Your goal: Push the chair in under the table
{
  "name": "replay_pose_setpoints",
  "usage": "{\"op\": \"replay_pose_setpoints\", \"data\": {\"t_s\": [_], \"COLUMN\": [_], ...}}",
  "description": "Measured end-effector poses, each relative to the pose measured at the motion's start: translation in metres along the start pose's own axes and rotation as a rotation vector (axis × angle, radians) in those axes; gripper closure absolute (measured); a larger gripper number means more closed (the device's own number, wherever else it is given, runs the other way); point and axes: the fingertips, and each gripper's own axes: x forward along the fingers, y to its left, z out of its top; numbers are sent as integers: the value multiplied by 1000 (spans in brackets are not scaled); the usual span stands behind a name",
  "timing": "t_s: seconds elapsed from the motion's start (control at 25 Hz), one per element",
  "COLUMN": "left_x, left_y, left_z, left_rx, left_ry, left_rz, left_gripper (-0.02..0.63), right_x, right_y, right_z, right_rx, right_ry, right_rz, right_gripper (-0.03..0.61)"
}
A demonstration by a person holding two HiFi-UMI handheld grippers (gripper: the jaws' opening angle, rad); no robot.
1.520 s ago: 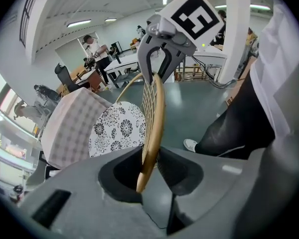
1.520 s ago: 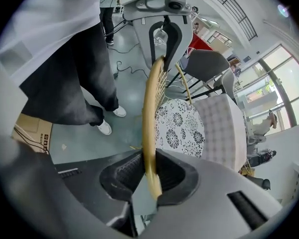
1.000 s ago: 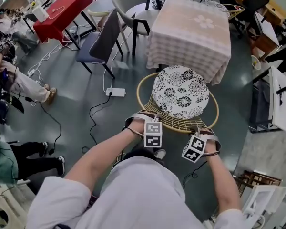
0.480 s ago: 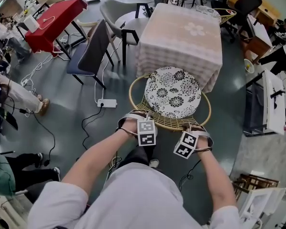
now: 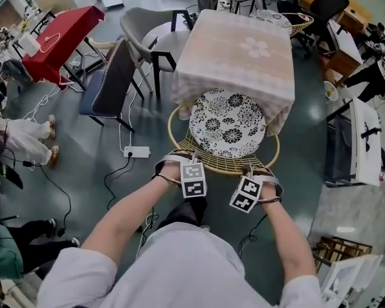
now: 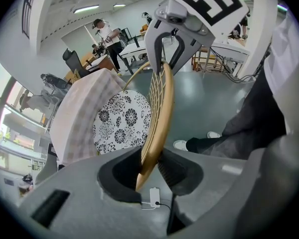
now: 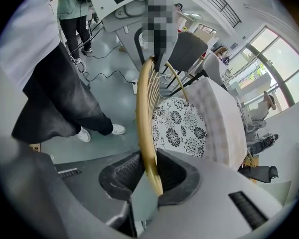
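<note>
The chair has a round golden rattan back rim and a black-and-white flowered cushion. Its front lies under the hanging edge of the beige cloth on the table. My left gripper is shut on the near rim at the left. My right gripper is shut on the same rim at the right. In the left gripper view the rim runs up from between the pads of the left gripper, past the cushion. In the right gripper view the rim stands clamped in the right gripper.
A dark blue chair and a grey chair stand left of the table. A power strip with cables lies on the floor beside the rattan chair. Farther left are a red table and a seated person. A white desk stands at the right.
The chair has slid away from me toward the table, and its cushion's far edge now sits under the tablecloth. Both grippers went with it, still clamped on the rim.
</note>
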Motion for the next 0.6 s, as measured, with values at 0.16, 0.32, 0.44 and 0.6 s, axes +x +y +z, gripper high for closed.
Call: {"op": "replay_pose_setpoints", "data": {"t_s": [0.16,0.32,0.44,0.6], "left_x": [9,20,25,31], "left_y": [29,58,75,93], "left_z": [1,0,0,2], "left_rx": [0,-1,3,17], "left_ry": [-7,-4,-5,-14], "left_rz": [-4,-1,-3,-21], "left_gripper": [514,514,514,514], "right_x": [10,23,29,35], "right_y": [-29,-56,-73,-91], "right_z": [1,3,5,4], "right_rx": [15,35,42,55], "right_ry": [6,10,11,15], "right_rz": [-3,-13,-15,-8], "right_gripper": [522,520,519,517]}}
